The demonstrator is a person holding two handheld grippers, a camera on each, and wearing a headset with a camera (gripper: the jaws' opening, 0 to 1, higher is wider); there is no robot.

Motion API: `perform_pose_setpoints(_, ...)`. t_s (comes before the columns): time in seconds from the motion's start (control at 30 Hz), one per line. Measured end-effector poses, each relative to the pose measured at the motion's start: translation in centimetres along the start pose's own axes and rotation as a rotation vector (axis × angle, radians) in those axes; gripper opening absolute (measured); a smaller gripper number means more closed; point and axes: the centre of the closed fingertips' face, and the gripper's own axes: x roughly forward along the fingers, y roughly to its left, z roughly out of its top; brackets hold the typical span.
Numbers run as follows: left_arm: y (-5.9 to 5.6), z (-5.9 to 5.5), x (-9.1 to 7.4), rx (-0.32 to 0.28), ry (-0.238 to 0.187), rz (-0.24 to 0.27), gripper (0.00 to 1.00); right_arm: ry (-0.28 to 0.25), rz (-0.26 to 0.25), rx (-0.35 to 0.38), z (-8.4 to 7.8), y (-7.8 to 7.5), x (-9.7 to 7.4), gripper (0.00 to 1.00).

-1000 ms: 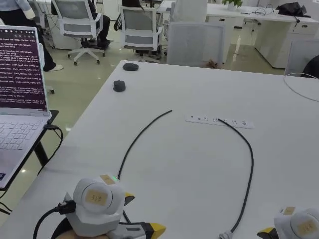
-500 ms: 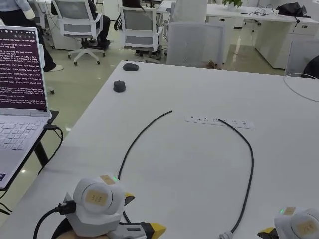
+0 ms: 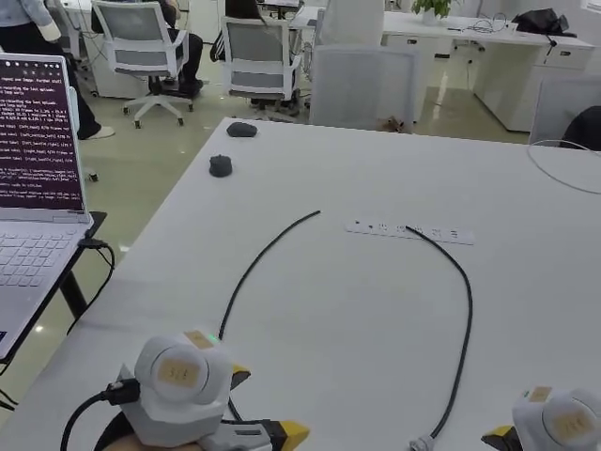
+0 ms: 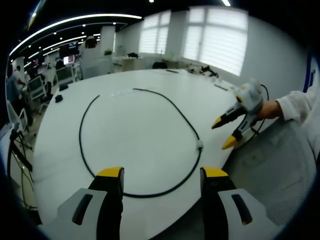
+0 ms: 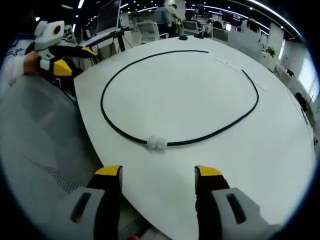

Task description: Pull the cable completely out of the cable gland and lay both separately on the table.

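Black cable (image 3: 470, 301) lay looped on white worktop (image 5: 200, 90), gland (image 5: 156, 143) on it.
Left tool (image 4: 160, 175) and right tool (image 5: 159, 172) were wide open, empty.

Light is bright and even throughout. In the left gripper view, daylight through the far windows (image 4: 215, 40) is nearly blown out, and ceiling strips (image 4: 75, 21) arc overhead. The white table (image 3: 357, 319) is lit flatly, and the cable (image 3: 268, 251) casts barely any shadow. The polished floor (image 3: 150, 169) on the far left carries a soft sheen. The head view is sharp. Both gripper views bow the table's edge and soften towards their edges.
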Motion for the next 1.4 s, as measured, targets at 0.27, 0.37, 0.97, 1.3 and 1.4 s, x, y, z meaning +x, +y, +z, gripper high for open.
perform_pose_setpoints(0.27, 0.2, 0.0, 0.0, -0.007, 0.0, 0.003, 0.62, 0.007, 0.01, -0.012, 0.0, 0.3, 0.1, 0.6)
perform_pose_setpoints(0.37, 0.2, -0.1, 0.0, -0.002, 0.006, 0.003, 0.62, 0.013, 0.01, -0.011, -0.1, 0.3, 0.1, 0.6)
perform_pose_setpoints(0.97, 0.3, -0.4, 0.1, -0.01, 0.017, 0.005, 0.61, 0.0, 0.04, 0.032, 0.2, 0.4, 0.3, 0.6)
perform_pose_setpoints(1.3, 0.4, -0.5, 0.1, -0.017, 0.017, 0.006, 0.6, -0.028, 0.043, -0.119, 2.4, -0.9, 0.2, 0.55)
perform_pose_setpoints(1.4, 0.3, -0.6, 0.2, -0.014, 0.021, 0.003, 0.6, -0.006, 0.074, -0.235, 2.6, -1.0, 0.6, 0.46)
